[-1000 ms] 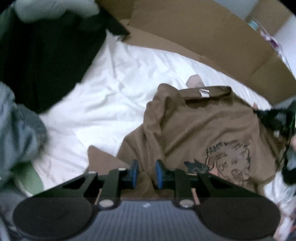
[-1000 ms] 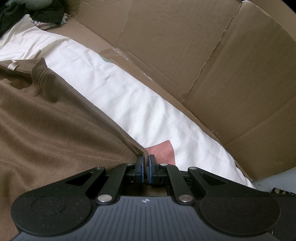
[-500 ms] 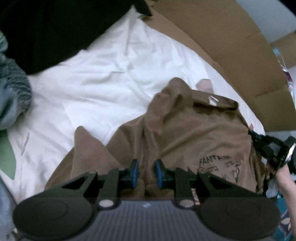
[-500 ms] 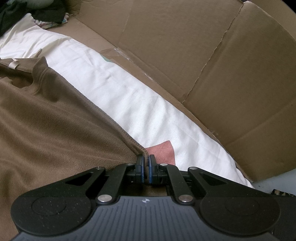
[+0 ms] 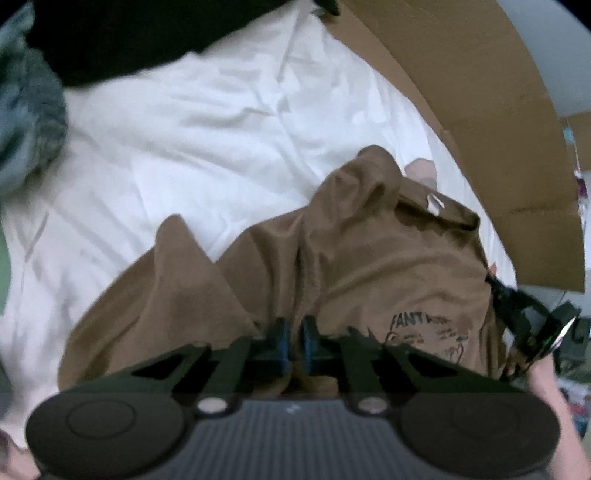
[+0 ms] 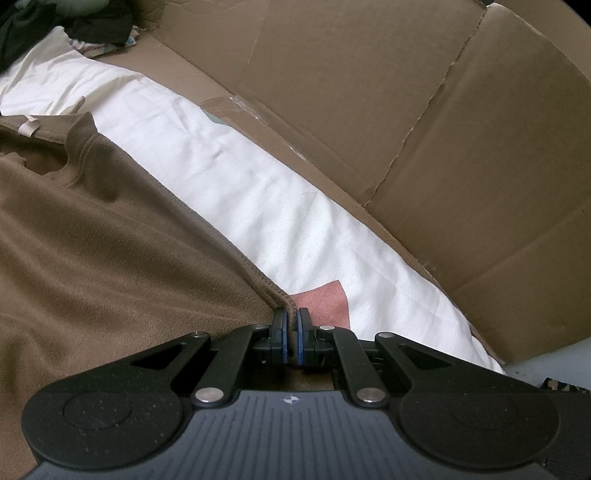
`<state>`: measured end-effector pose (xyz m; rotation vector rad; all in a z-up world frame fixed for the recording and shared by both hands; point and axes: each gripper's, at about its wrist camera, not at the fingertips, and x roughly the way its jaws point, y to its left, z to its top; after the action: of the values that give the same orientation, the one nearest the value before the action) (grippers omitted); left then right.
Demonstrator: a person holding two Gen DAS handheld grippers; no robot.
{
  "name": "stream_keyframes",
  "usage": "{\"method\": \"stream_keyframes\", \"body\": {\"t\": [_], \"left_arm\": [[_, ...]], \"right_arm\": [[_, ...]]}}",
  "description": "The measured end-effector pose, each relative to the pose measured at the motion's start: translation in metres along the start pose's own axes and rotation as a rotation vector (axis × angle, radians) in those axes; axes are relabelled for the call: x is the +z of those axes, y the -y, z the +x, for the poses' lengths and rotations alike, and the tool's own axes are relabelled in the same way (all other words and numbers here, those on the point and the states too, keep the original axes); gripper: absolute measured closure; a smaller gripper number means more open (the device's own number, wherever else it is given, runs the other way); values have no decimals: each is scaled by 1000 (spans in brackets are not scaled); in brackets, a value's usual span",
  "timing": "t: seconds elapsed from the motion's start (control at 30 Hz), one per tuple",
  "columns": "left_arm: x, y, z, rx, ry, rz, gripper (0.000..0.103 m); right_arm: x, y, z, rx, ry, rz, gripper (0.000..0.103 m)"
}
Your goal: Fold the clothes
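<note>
A brown T-shirt [image 5: 369, 266] with a black print on its chest lies rumpled on a white sheet [image 5: 207, 140], its collar and label toward the far side. My left gripper [image 5: 294, 343] is shut on a bunched fold of the shirt's near part, with brown cloth between the blue pads. My right gripper [image 6: 291, 332] is shut on the shirt's stitched side edge [image 6: 221, 236], which runs taut away from the fingers. In the left wrist view the right gripper [image 5: 532, 332] shows at the shirt's right side, held by a hand [image 5: 546, 387].
A cardboard wall [image 6: 406, 110] borders the far side of the sheet. Dark clothing [image 5: 129, 33] lies piled at the far left, with a grey-blue garment [image 5: 26, 122] beside it. A pink patch [image 6: 328, 299] shows on the sheet just beyond the right fingers.
My left gripper's fingers have closed on the shirt and the left view has swung; the shirt's left side has bunched up. The right gripper has held its grip and place.
</note>
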<state>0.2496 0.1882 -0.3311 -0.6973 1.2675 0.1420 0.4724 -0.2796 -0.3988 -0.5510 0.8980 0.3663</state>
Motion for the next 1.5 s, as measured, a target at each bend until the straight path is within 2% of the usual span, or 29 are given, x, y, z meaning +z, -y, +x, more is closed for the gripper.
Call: {"method": "stream_keyframes", "body": {"t": [0.37, 0.5, 0.73, 0.93, 1.13, 1.37, 1.5], "left_arm": [[23, 19, -28, 211, 62, 275, 99], [34, 28, -36, 335, 129, 441, 99], [47, 35, -23, 490, 194, 604, 99], [52, 41, -5, 555, 265, 659, 99], [74, 38, 18, 595, 296, 647, 99], [103, 24, 47, 582, 255, 611, 99], [107, 26, 40, 580, 279, 594, 99]], "right_arm": [[5, 9, -8, -9, 25, -11, 100], [8, 11, -13, -33, 40, -23, 100], [14, 18, -20, -64, 61, -14, 100], [20, 27, -23, -98, 85, 1, 100], [26, 30, -15, -92, 65, 11, 100], [37, 38, 9, 4, -13, 25, 100], [45, 50, 19, 47, -34, 87, 100]]}}
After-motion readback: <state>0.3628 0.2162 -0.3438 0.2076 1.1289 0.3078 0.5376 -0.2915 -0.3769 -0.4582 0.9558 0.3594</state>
